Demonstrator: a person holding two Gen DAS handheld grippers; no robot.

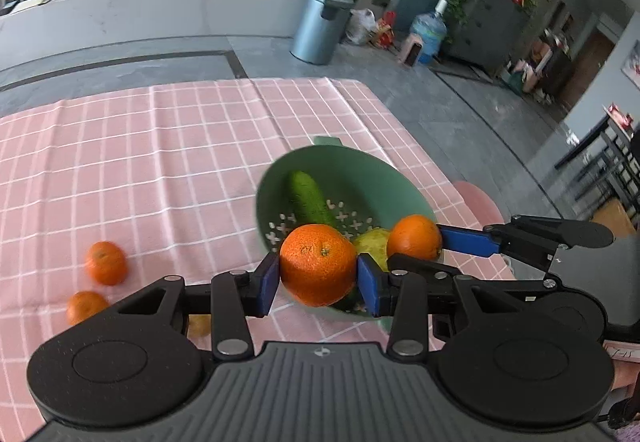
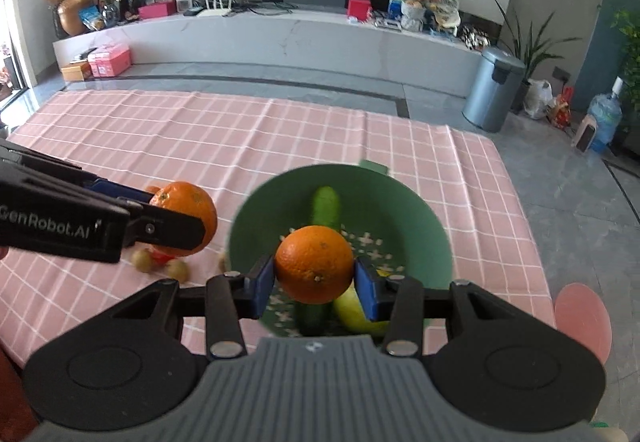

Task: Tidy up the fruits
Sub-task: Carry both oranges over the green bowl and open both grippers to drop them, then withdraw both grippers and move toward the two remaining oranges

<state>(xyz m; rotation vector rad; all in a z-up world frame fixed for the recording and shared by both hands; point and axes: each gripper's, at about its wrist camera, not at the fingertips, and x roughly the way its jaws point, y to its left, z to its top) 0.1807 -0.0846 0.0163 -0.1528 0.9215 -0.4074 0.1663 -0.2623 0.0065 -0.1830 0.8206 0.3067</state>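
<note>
In the left wrist view my left gripper [image 1: 319,282] is shut on an orange [image 1: 316,262], held just above the near rim of a green colander [image 1: 360,169]. Inside the colander lie a cucumber [image 1: 310,197] and a yellow-green fruit [image 1: 374,242]. In the right wrist view my right gripper [image 2: 314,282] is shut on a second orange [image 2: 314,262] above the colander [image 2: 400,209], over the cucumber [image 2: 326,205] and the yellow fruit [image 2: 356,312]. The left gripper's fingers [image 2: 172,232] come in from the left, with its orange [image 2: 188,207] left of the colander's rim.
Two tangerines [image 1: 106,262] [image 1: 86,306] lie on the pink checked tablecloth [image 1: 160,161] to the left. Small brownish fruits [image 2: 144,260] [image 2: 178,270] sit under the left gripper. A pink stool [image 2: 582,316] stands past the table's right edge, and a metal bin [image 2: 494,93] stands on the floor.
</note>
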